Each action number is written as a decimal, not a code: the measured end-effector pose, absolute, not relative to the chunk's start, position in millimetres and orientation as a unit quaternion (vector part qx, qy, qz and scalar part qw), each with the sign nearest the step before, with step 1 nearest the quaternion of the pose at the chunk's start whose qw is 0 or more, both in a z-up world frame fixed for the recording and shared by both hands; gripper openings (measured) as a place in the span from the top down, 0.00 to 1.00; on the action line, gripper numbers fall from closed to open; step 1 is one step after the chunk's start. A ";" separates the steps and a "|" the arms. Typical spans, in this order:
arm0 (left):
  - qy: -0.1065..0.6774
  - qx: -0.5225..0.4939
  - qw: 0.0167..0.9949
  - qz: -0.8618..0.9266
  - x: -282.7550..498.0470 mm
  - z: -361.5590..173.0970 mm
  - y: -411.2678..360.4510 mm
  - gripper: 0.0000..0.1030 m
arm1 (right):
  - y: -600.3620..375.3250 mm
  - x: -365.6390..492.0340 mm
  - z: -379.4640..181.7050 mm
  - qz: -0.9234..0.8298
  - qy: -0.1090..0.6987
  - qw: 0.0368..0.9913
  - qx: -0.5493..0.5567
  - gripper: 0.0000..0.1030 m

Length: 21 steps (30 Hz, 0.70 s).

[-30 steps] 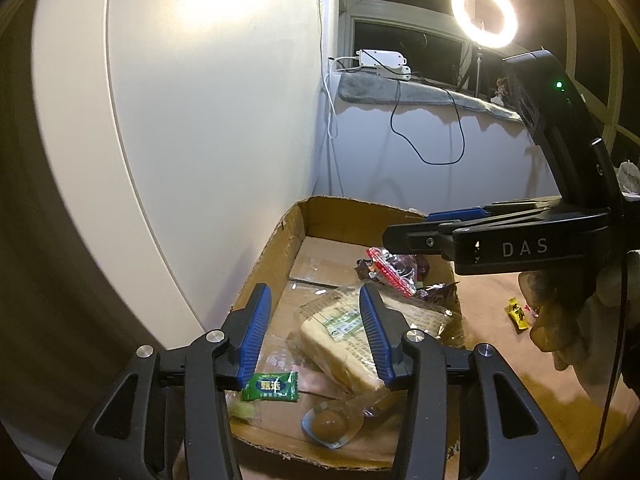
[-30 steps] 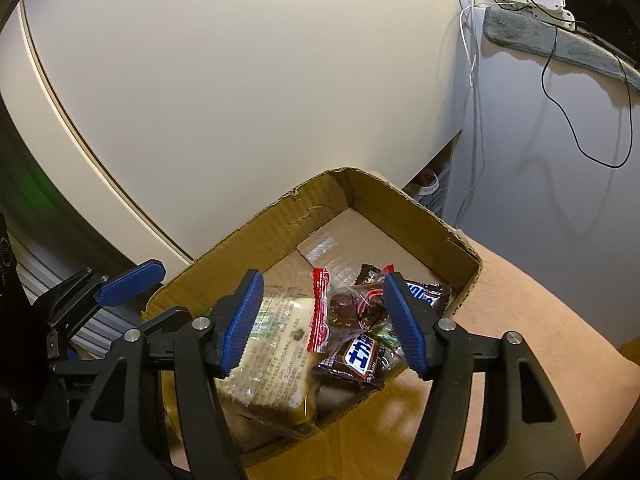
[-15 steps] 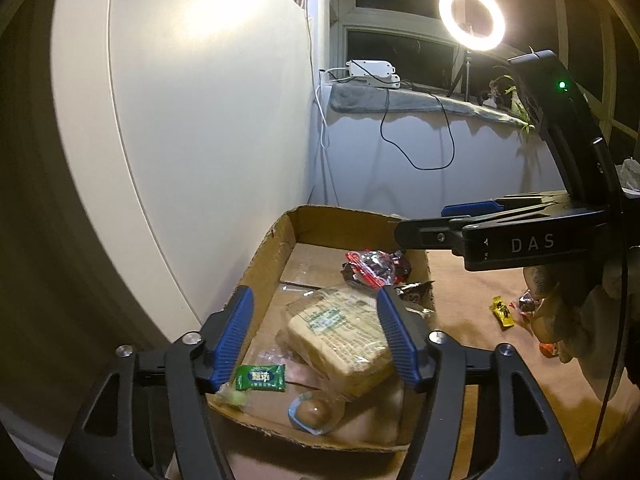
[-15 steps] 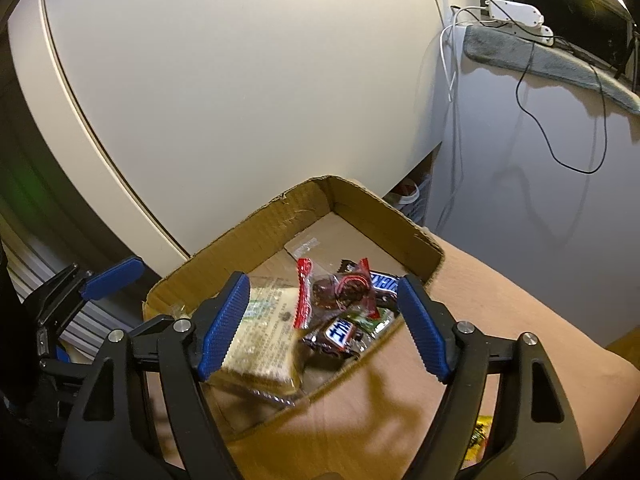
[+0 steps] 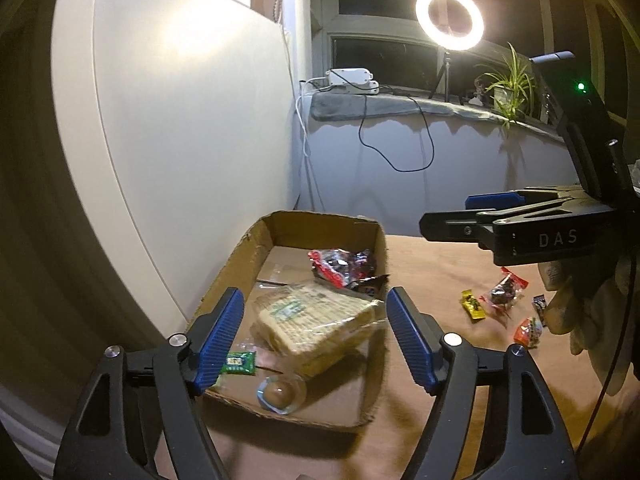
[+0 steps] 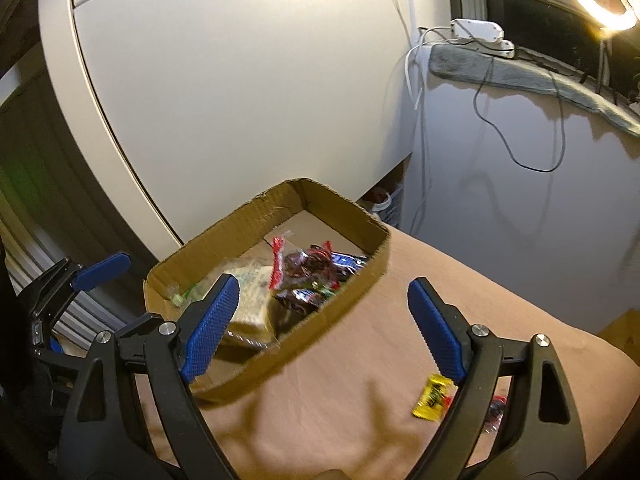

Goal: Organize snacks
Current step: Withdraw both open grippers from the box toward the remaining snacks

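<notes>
A shallow cardboard box (image 5: 382, 248) (image 6: 248, 226) stands on the tan table and holds a wrapped bread slice (image 5: 316, 322) (image 6: 252, 300), a green candy (image 5: 240, 363), a round jelly cup (image 5: 280, 394) and red and dark candy wrappers (image 5: 340, 266) (image 6: 308, 272). My left gripper (image 5: 314, 340) is open and empty, held above the box's near end. My right gripper (image 6: 320, 328) is open and empty, over the box's right wall; it also shows in the left wrist view (image 5: 496, 216). Loose candies lie on the table: a yellow one (image 5: 472, 306) (image 6: 434, 396) and red ones (image 5: 506, 288).
A white cabinet door (image 5: 180, 140) rises close behind the box on the left. A windowsill with a grey mat (image 5: 400, 106), power strip, cables, ring light (image 5: 448, 18) and potted plant (image 5: 508, 88) runs along the back.
Both grippers have pulled back and up from the box and opened wider. More of the table and the loose candies at the right have come into view.
</notes>
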<state>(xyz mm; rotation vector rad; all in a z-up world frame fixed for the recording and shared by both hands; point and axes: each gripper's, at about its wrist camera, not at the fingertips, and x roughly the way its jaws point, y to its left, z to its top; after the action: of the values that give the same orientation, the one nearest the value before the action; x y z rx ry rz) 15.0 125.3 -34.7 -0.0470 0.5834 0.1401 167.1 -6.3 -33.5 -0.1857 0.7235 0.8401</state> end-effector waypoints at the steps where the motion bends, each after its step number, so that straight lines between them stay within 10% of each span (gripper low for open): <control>1: 0.286 -0.022 0.955 0.068 14.0 -34.0 121.8 0.26 | -12.5 165.1 -32.8 0.395 0.341 0.849 -0.088 0.14; 21: 0.294 0.013 0.956 0.021 16.8 -34.1 36.0 0.21 | -136.6 147.8 -43.6 0.324 0.326 0.884 -0.085 0.14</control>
<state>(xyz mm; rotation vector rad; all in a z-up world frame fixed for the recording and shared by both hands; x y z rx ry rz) 16.8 36.0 -34.1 0.0261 0.5966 0.0424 147.8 -136.6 -43.6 -0.1769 0.6775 0.6750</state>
